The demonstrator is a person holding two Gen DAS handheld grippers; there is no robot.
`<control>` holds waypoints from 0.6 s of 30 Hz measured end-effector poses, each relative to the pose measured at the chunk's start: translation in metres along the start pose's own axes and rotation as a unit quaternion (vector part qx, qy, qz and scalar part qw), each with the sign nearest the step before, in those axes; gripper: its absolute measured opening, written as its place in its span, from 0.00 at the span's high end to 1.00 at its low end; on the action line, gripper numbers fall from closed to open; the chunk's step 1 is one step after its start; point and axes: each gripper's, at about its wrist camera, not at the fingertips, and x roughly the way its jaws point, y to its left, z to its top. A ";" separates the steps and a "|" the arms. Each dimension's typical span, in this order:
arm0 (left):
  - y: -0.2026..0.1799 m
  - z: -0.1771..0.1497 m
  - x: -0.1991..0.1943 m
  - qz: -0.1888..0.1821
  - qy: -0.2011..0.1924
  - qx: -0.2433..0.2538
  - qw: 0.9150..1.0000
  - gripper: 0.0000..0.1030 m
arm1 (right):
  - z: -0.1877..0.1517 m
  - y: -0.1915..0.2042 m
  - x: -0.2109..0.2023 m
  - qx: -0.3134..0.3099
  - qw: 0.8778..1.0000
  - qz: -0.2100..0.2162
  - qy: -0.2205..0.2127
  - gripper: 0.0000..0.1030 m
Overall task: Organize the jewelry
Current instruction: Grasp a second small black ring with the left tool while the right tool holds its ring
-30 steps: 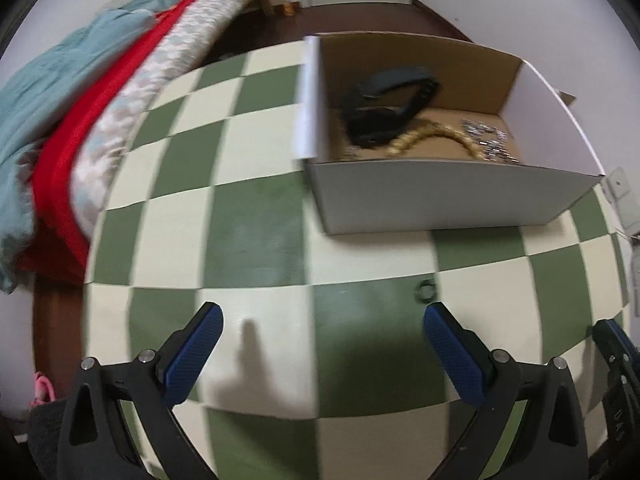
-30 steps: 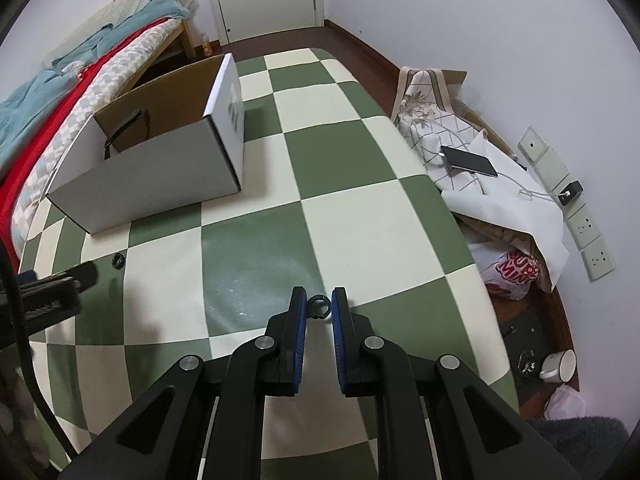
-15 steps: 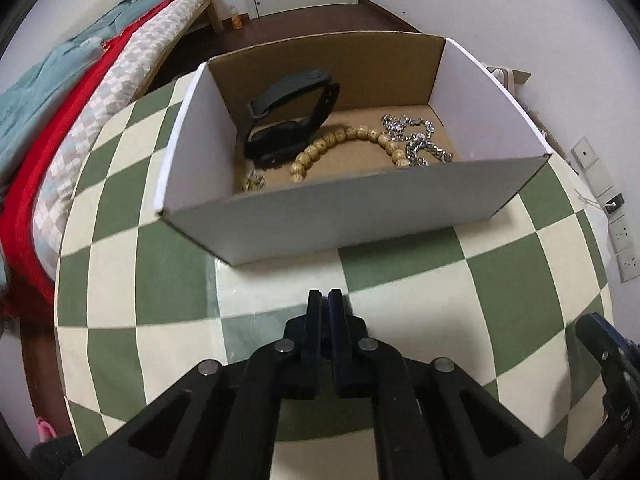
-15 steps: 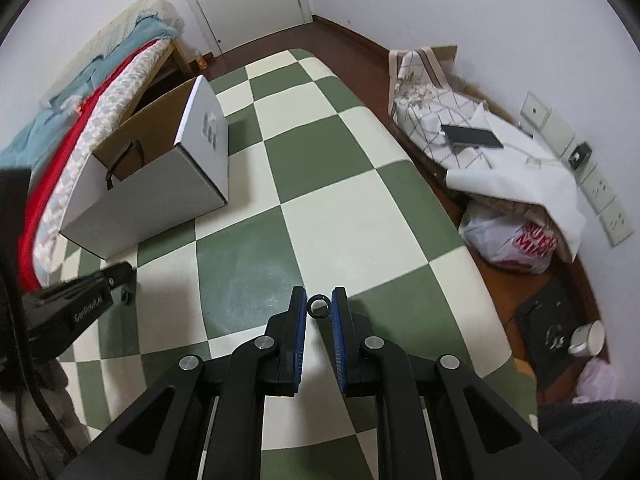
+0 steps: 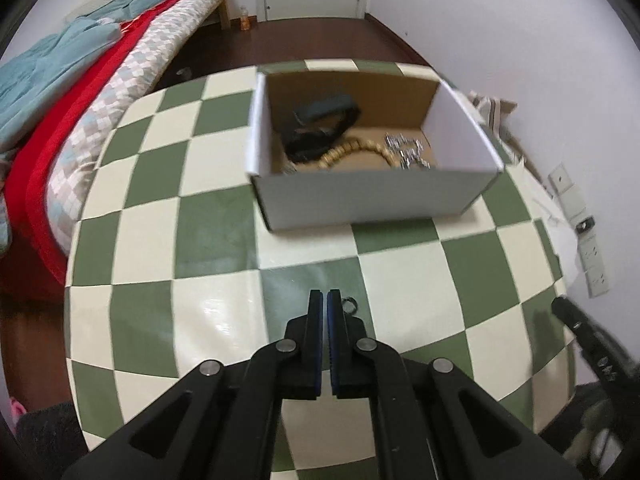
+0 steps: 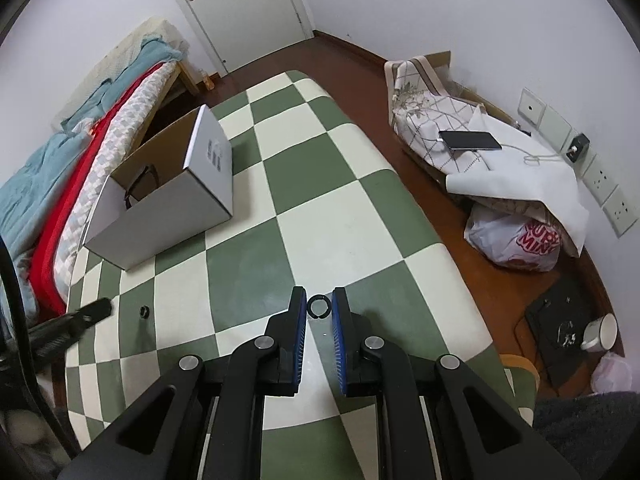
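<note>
We are pinching a dark ring (image 6: 319,306) in our right gripper (image 6: 319,309) above the checkered worktop (image 6: 320,184), our left gripper (image 5: 325,300) sitting closed, empty, a second ring (image 5: 348,304) lying just right of its tips, box (image 5: 372,196) beyond.

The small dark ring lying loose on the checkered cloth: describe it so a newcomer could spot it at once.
Start at the white cardboard box on the green-and-cream checkered cloth. Nearer the camera, on a green square, lies a small dark ring, just off the left hand-held gripper. Unlike the other ring, no pads flank it.
</note>
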 end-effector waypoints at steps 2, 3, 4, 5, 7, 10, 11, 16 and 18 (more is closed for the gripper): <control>0.007 0.005 -0.008 -0.002 -0.007 -0.009 1.000 1.00 | 0.001 -0.001 0.008 -0.005 1.000 -0.014 0.017 0.83; 0.010 0.007 -0.012 -0.004 -0.011 -0.013 1.000 1.00 | 0.001 -0.002 0.011 -0.007 0.999 -0.023 0.021 0.80; 0.014 0.009 -0.015 -0.004 -0.013 -0.016 1.000 1.00 | 0.000 -0.002 0.016 -0.010 0.999 -0.025 0.027 0.73; 0.017 0.011 -0.018 -0.004 -0.016 -0.020 1.000 1.00 | -0.001 -0.003 0.019 -0.012 0.999 -0.030 0.030 0.72; 0.023 0.014 -0.024 -0.005 -0.021 -0.027 0.999 1.00 | -0.002 -0.004 0.024 -0.017 0.999 -0.040 0.031 0.71; 0.027 0.015 -0.028 -0.003 -0.025 -0.029 0.999 1.00 | -0.004 -0.005 0.025 -0.020 0.998 -0.044 0.032 0.71; 0.029 0.015 -0.028 -0.003 -0.025 -0.031 0.999 1.00 | -0.004 -0.004 0.025 -0.026 0.998 -0.047 0.031 0.71; 0.031 0.011 -0.019 -0.004 -0.013 -0.034 0.999 1.00 | -0.006 0.005 0.027 -0.053 0.995 -0.074 0.031 0.73; 0.030 0.008 -0.011 -0.011 -0.001 -0.038 0.999 0.99 | -0.007 0.008 0.028 -0.061 0.994 -0.086 0.029 0.88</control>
